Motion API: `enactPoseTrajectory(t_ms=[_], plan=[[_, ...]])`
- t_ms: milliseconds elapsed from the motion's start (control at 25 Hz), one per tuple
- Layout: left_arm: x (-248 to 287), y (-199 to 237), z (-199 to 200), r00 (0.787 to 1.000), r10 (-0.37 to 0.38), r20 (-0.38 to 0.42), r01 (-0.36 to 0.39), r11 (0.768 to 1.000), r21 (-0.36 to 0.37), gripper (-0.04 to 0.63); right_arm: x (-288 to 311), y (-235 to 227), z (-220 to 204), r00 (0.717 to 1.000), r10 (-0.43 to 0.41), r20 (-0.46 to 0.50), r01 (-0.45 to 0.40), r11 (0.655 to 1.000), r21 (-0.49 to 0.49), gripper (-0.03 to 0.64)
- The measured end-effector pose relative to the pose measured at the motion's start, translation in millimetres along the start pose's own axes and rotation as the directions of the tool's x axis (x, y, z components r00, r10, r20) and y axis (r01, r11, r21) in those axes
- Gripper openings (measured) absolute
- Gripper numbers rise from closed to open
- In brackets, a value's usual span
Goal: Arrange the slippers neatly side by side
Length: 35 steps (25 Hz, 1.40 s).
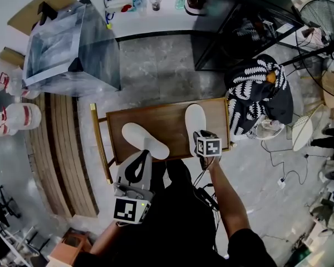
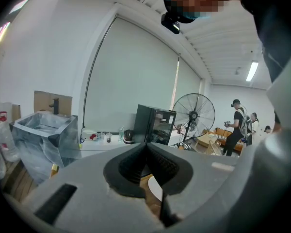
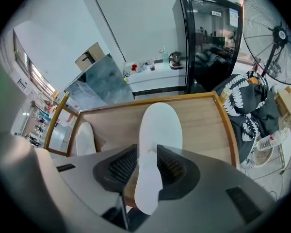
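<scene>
Two white slippers lie on a small wooden table (image 1: 161,118). In the head view the left slipper (image 1: 145,139) lies slanted and the right slipper (image 1: 195,121) points straight away from me. My right gripper (image 1: 200,137) points steeply down at the right slipper's near end. In the right gripper view its jaws are open on either side of that slipper's (image 3: 157,130) heel, and the other slipper (image 3: 85,137) lies to the left. My left gripper (image 1: 146,153) hovers near the table's front edge, jaws shut and empty (image 2: 146,147).
A plastic-wrapped box (image 1: 67,43) stands at the back left, with a black cabinet (image 1: 239,26) and a fan (image 1: 323,15) at the back right. A patterned cloth (image 1: 259,90) hangs right of the table. Wooden planks (image 1: 61,149) lie on the left. People (image 2: 237,125) stand far off.
</scene>
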<state>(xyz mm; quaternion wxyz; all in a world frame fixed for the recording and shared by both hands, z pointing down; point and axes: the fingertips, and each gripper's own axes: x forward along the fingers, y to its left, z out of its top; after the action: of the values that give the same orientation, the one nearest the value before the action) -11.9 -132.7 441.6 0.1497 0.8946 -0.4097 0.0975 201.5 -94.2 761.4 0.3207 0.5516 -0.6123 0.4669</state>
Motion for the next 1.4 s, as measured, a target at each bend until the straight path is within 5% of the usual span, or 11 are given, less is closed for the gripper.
enactPoseTrajectory(t_ms=[360,760,1200,1400], plan=[[-8,17,13,0.999,-0.003,0.043,0.003,1.000,-0.014,0.018,-43,37,37,0.989,0.016,0.148,-0.011,0.999,-0.038,0.114],[-38,55,8,0.995,0.082,0.061,-0.079,0.996,-0.044,0.018,-84,135,86,0.930,0.142,0.340,-0.057,0.967,-0.247,0.114],[-65,98,-5,0.984,0.166,0.070,-0.159,0.983,-0.095,0.017,-95,244,100,0.875,0.307,0.375,-0.111,0.881,-0.460,0.069],[-73,114,-10,0.977,0.203,0.069,-0.194,0.974,-0.116,0.018,-86,271,98,0.876,0.336,0.347,-0.123,0.850,-0.513,0.014]])
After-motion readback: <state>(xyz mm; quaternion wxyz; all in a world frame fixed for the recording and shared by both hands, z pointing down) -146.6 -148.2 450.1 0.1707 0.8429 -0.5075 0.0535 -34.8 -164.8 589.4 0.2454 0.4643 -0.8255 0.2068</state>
